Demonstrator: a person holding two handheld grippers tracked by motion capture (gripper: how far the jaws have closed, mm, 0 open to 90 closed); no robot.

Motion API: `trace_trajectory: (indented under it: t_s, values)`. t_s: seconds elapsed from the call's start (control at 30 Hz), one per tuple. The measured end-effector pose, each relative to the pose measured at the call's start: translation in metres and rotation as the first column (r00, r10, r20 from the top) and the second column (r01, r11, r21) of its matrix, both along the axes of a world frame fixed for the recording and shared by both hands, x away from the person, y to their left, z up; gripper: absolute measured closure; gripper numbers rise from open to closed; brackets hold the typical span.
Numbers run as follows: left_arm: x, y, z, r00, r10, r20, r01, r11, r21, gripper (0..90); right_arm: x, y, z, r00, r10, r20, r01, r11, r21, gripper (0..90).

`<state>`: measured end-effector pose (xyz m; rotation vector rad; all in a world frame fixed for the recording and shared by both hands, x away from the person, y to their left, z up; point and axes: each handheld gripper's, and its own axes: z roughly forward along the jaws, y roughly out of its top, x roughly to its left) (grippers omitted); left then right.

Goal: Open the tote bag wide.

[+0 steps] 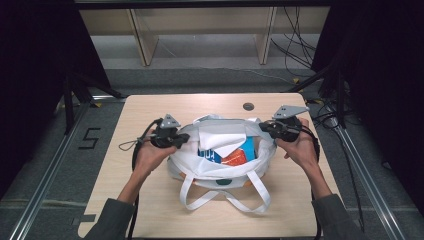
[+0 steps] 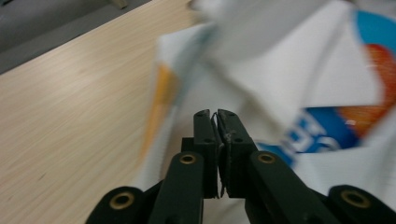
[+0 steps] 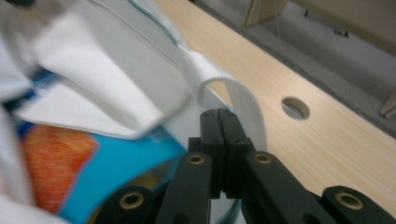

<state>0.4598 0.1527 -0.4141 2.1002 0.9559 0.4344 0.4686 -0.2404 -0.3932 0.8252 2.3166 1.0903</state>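
A white tote bag [image 1: 220, 170] lies open in the middle of the table, its two long handles [image 1: 227, 200] trailing toward the front edge. Inside it sit a blue and orange package [image 1: 235, 155] and a white folded sheet [image 1: 222, 137]. My left gripper [image 1: 184, 137] is shut on the bag's left rim; thin white fabric [image 2: 215, 122] is pinched between its jaws. My right gripper [image 1: 262, 127] is shut on the bag's right rim, with the bag edge [image 3: 243, 100] curling just past the closed jaws. The package [image 3: 93, 177] lies to the left of those jaws.
The wooden table [image 1: 145, 200] has a round cable hole [image 1: 248, 106] near its far edge, behind the bag. Cables trail from both grippers. Wooden shelf legs [image 1: 145, 42] and loose wires stand on the floor beyond the table.
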Motion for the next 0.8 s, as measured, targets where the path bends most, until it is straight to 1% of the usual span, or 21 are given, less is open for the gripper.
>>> trace_trajectory:
  t_s: [0.03, 0.07, 0.1, 0.13, 0.17, 0.2, 0.23, 0.3, 0.33, 0.37, 0.4, 0.47, 0.5, 0.57, 0.6, 0.63, 0.67, 0.7, 0.73, 0.77, 0.8]
  values:
    - [0.005, 0.005, -0.004, 0.9999, 0.007, -0.016, -0.007, 0.9996, 0.028, 87.7, 0.007, -0.002, -0.008, 0.9998, -0.013, -0.018, 0.013, 0.9998, -0.017, 90.0]
    - [0.005, 0.005, -0.004, 0.9999, 0.007, -0.016, -0.007, 0.9996, 0.028, 88.7, 0.012, -0.003, -0.014, 0.9990, -0.026, -0.037, 0.026, 0.9993, -0.027, 90.0]
    - [0.014, 0.014, -0.022, 0.9969, 0.036, -0.070, -0.032, 0.9983, 0.048, 89.1, 0.018, -0.004, -0.024, 0.9945, -0.045, -0.095, 0.044, 0.9989, -0.019, 90.0]
    - [0.015, 0.015, -0.031, 0.9954, 0.046, -0.084, -0.044, 0.9984, 0.036, 89.2, 0.022, -0.005, -0.034, 0.9927, -0.056, -0.107, 0.054, 0.9984, -0.014, 90.0]
    - [0.015, 0.016, -0.036, 0.9951, 0.047, -0.087, -0.044, 0.9985, 0.034, 89.3, 0.026, -0.004, -0.044, 0.9904, -0.065, -0.122, 0.064, 0.9979, -0.009, 90.0]
    - [0.015, 0.017, -0.040, 0.9953, 0.048, -0.084, -0.048, 0.9988, 0.010, 89.5, 0.028, -0.003, -0.051, 0.9853, -0.065, -0.158, 0.063, 0.9979, -0.015, 90.0]
    - [0.015, 0.020, -0.041, 0.9947, 0.040, -0.095, -0.041, 0.9990, -0.014, 89.5, 0.031, -0.002, -0.060, 0.9840, -0.073, -0.163, 0.073, 0.9973, -0.008, 90.0]
    - [0.015, 0.021, -0.043, 0.9938, 0.042, -0.103, -0.045, 0.9987, -0.026, 89.6, 0.034, -0.002, -0.076, 0.9762, -0.076, -0.203, 0.079, 0.9969, 0.006, 90.0]
    - [0.015, 0.021, -0.043, 0.9938, 0.042, -0.103, -0.045, 0.9987, -0.026, 89.6, 0.034, -0.002, -0.076, 0.9762, -0.076, -0.203, 0.079, 0.9969, 0.006, 90.0]
    - [0.015, 0.021, -0.044, 0.9954, 0.043, -0.086, -0.043, 0.9991, -0.003, 89.6, 0.037, -0.001, -0.088, 0.9784, -0.076, -0.192, 0.080, 0.9967, 0.013, 90.0]
    - [0.015, 0.021, -0.045, 0.9949, 0.050, -0.087, -0.050, 0.9988, -0.001, 89.7, 0.036, 0.000, -0.090, 0.9783, -0.075, -0.193, 0.076, 0.9971, -0.001, 90.0]
    - [0.015, 0.020, -0.042, 0.9939, 0.054, -0.096, -0.053, 0.9985, 0.010, 89.6, 0.033, 0.002, -0.088, 0.9786, -0.079, -0.190, 0.078, 0.9968, -0.013, 90.0]
    - [0.014, 0.020, -0.040, 0.9929, 0.060, -0.103, -0.060, 0.9982, 0.005, 89.6, 0.031, 0.000, -0.083, 0.9785, -0.081, -0.190, 0.077, 0.9966, -0.029, 90.0]
    - [0.014, 0.020, -0.037, 0.9928, 0.057, -0.106, -0.058, 0.9983, -0.004, 88.3, 0.022, -0.003, -0.065, 0.9797, -0.090, -0.179, 0.088, 0.9960, -0.018, 90.0]
    - [0.010, 0.019, -0.028, 0.9941, 0.040, -0.100, -0.046, 0.9972, -0.058, 87.4, 0.019, -0.004, -0.057, 0.9857, -0.084, -0.146, 0.085, 0.9964, -0.001, 90.0]
    - [0.008, 0.017, -0.025, 0.9950, 0.037, -0.093, -0.044, 0.9959, -0.079, 86.8, 0.014, -0.006, -0.046, 0.9890, -0.077, -0.126, 0.079, 0.9968, 0.010, 90.0]
    - [0.008, 0.017, -0.025, 0.9950, 0.037, -0.093, -0.044, 0.9959, -0.079, 86.9, 0.014, -0.006, -0.046, 0.9890, -0.077, -0.126, 0.079, 0.9968, 0.010, 90.0]
    - [0.001, 0.007, -0.010, 0.9980, -0.013, -0.061, 0.005, 0.9927, -0.121, 86.8, 0.004, -0.004, -0.024, 0.9960, -0.052, -0.073, 0.056, 0.9970, 0.054, 90.0]
    - [-0.002, 0.000, -0.004, 0.9979, -0.037, -0.052, 0.030, 0.9897, -0.140, 86.8, -0.002, -0.001, -0.015, 0.9980, -0.028, -0.057, 0.031, 0.9980, 0.055, 90.0]
    - [-0.002, 0.000, -0.004, 0.9979, -0.037, -0.052, 0.030, 0.9897, -0.140, 86.6, -0.002, -0.001, -0.015, 0.9980, -0.028, -0.057, 0.031, 0.9980, 0.055, 90.0]
    - [-0.007, -0.017, 0.005, 0.9934, -0.108, -0.040, 0.102, 0.9859, -0.133, 86.3, -0.015, 0.011, -0.004, 0.9993, 0.029, -0.024, -0.028, 0.9975, 0.065, 90.0]
